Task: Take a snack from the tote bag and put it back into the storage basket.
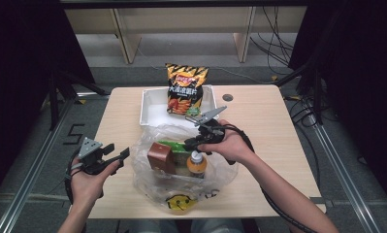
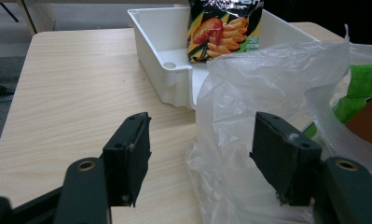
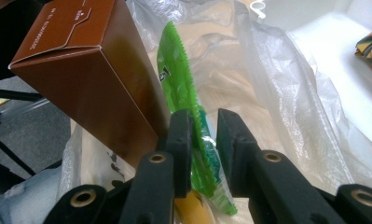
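Two claws are at the worktop point(image 1: 259, 145): the right claw point(image 3: 204, 128) has its jaws narrowed around a green packet point(image 3: 183, 88) inside the plastic bag point(image 1: 181, 189), beside a brown box point(image 3: 90, 70); the left claw point(image 2: 200, 154) gapes empty at the bag's edge.

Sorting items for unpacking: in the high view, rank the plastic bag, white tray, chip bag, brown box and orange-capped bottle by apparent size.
1. plastic bag
2. white tray
3. chip bag
4. brown box
5. orange-capped bottle, partly hidden in the bag, so its place is unsure.

Even overhead light, dark surroundings, soft focus, glare on the plastic bag point(image 1: 181, 170).
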The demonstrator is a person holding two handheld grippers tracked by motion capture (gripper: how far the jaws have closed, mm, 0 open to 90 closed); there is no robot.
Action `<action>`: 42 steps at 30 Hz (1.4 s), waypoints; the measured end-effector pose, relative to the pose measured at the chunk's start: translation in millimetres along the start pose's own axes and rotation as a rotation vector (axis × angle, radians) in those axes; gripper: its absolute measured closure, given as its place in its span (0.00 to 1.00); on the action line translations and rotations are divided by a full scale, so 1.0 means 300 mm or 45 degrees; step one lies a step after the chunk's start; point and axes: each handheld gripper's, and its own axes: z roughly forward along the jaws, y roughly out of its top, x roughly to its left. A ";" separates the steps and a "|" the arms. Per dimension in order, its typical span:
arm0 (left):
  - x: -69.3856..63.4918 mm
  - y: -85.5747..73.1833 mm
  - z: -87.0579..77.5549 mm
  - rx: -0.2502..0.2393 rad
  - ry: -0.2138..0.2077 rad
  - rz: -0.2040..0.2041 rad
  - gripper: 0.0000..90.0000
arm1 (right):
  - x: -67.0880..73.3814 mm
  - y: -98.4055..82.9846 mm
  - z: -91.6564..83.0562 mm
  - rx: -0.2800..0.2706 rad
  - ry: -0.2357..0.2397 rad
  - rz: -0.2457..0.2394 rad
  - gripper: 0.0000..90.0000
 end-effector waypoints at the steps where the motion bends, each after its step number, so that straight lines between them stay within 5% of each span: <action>1: 0.000 0.000 0.000 0.001 0.001 -0.001 0.41 | -0.001 0.001 0.003 -0.004 0.006 0.000 0.84; 9: 0.000 -0.001 0.002 -0.001 0.001 -0.001 0.41 | -0.014 -0.004 0.008 0.037 0.015 0.003 0.89; 11: 0.003 -0.002 0.005 -0.008 -0.011 0.009 0.41 | -0.005 -0.006 0.005 0.049 0.023 0.055 0.91; 12: 0.001 -0.002 0.003 0.001 -0.002 0.001 0.41 | -0.012 -0.006 0.007 0.036 0.016 0.009 0.93; 20: -0.002 -0.005 0.005 0.008 -0.001 0.007 0.41 | -0.010 -0.008 0.001 0.031 0.003 -0.032 1.00; 42: -0.005 -0.009 0.012 0.006 -0.009 0.019 0.41 | 0.009 0.014 -0.066 -0.174 -0.044 -0.058 1.00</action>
